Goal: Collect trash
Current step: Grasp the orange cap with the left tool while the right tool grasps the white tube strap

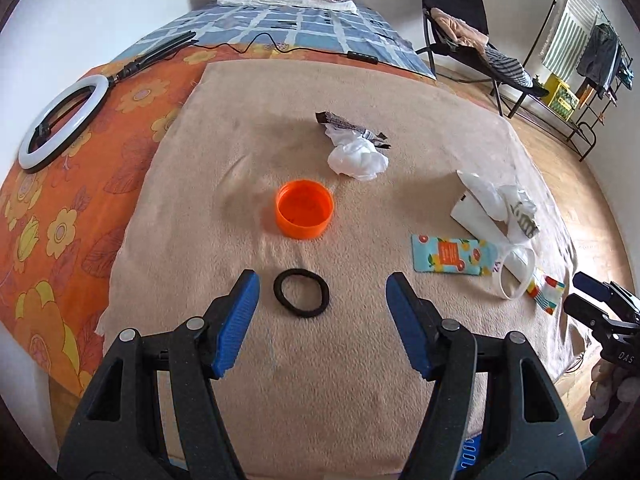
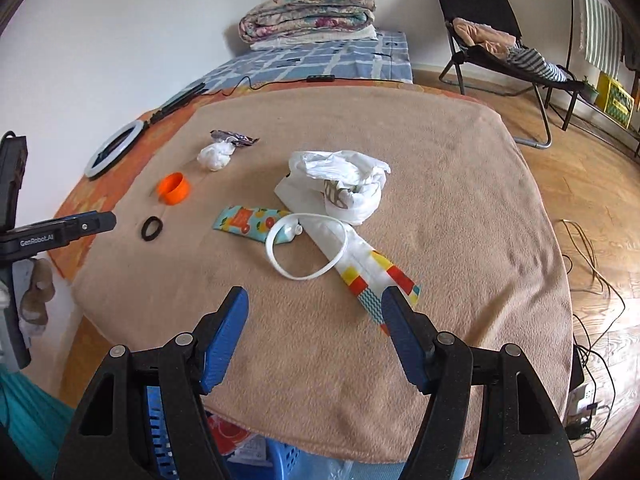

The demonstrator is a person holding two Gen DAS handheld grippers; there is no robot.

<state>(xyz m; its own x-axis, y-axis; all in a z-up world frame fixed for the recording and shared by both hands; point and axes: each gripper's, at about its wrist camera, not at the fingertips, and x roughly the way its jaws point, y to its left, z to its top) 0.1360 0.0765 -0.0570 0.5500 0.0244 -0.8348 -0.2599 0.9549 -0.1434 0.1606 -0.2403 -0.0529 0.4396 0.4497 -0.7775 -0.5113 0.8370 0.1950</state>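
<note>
Left tongs (image 1: 322,308): jaws were seen well apart, nothing held; pads were clear of everything.
Right tongs (image 2: 316,316): jaws were likewise seen spread wide and empty.
Hair band (image 1: 301,293): a black loop was noted flat on the tan blanket (image 1: 360,380), just ahead of the left tongs and between the lines of their two pads, untouched.
Orange cap (image 1: 305,214): was found further ahead of the left tongs, open side up.
Tissue wad (image 1: 357,159): was seen beyond the cap, with a dark wrapper (image 1: 340,122) touching its far side.
Patterned strip (image 2: 376,280): lay just ahead of the right tongs, its near end passing behind the right-hand pad.
White ring (image 2: 306,246): was seen lying over the strip and over a printed sachet (image 2: 244,220).
Plastic bag (image 2: 340,184): crumpled, was noted beyond the ring.
Step in hand: judged to be the approach to a first pick, nothing yet collected.
Doing it well: thin flat pieces would likely need the pads pressed into the soft blanket before closing; the ring is best lifted first, so the strip beneath is not dragged.
Seen only by right camera: a blue basket (image 2: 276,456) below the near blanket edge, probably the bin; cables on the floor.
Seen only by left camera: the cap's hollow inside.
</note>
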